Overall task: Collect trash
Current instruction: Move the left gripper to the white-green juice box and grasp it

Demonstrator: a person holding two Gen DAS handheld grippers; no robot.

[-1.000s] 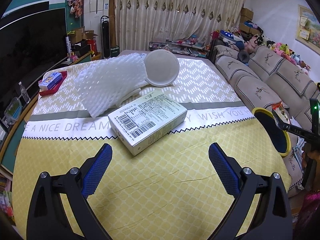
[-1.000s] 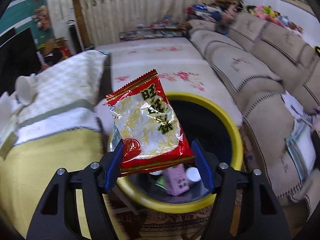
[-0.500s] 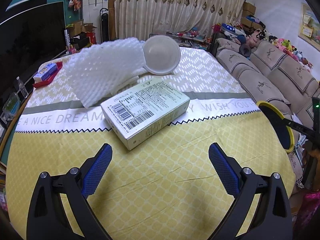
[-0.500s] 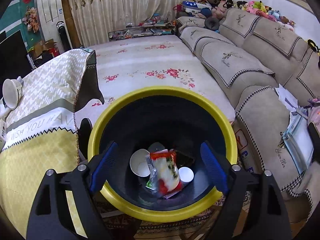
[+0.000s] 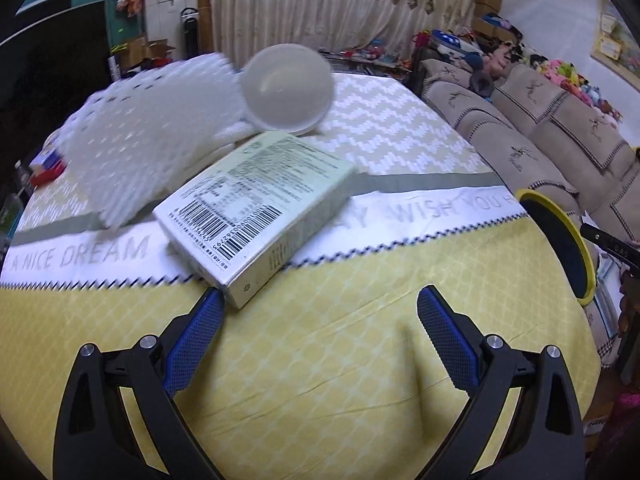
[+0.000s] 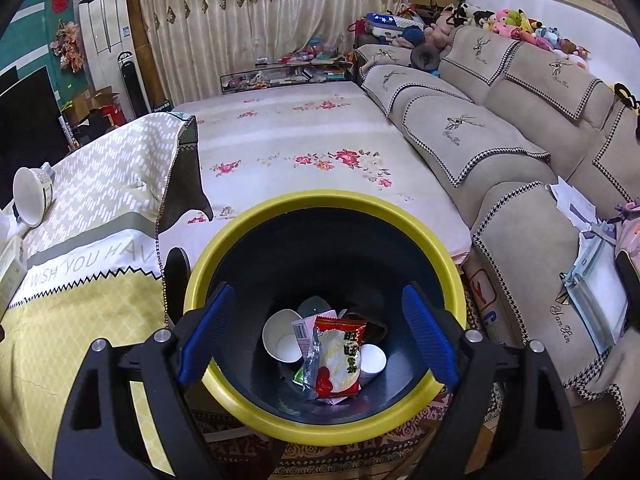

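Observation:
A pale green carton (image 5: 256,204) with barcodes lies on the yellow tablecloth (image 5: 320,360). My left gripper (image 5: 320,300) stands open just short of it, its left fingertip (image 5: 208,308) by the carton's near corner. Behind the carton lie a white foam net sheet (image 5: 148,136) and a white bowl (image 5: 286,90) on its side. My right gripper (image 6: 318,308) hangs open and empty over the yellow-rimmed bin (image 6: 324,428). A red snack bag (image 6: 338,356) lies at the bin's bottom among cups and wrappers.
The bin (image 5: 560,240) stands off the table's right edge, beside a beige sofa (image 6: 500,148). A flowered mat (image 6: 304,144) lies beyond the bin. A red-and-blue packet (image 5: 46,164) sits at the table's far left. The white bowl (image 6: 30,196) also shows in the right wrist view.
My right gripper opened and the red snack bag dropped into the bin. My left gripper moved forward and lower toward the carton, which now looms larger.

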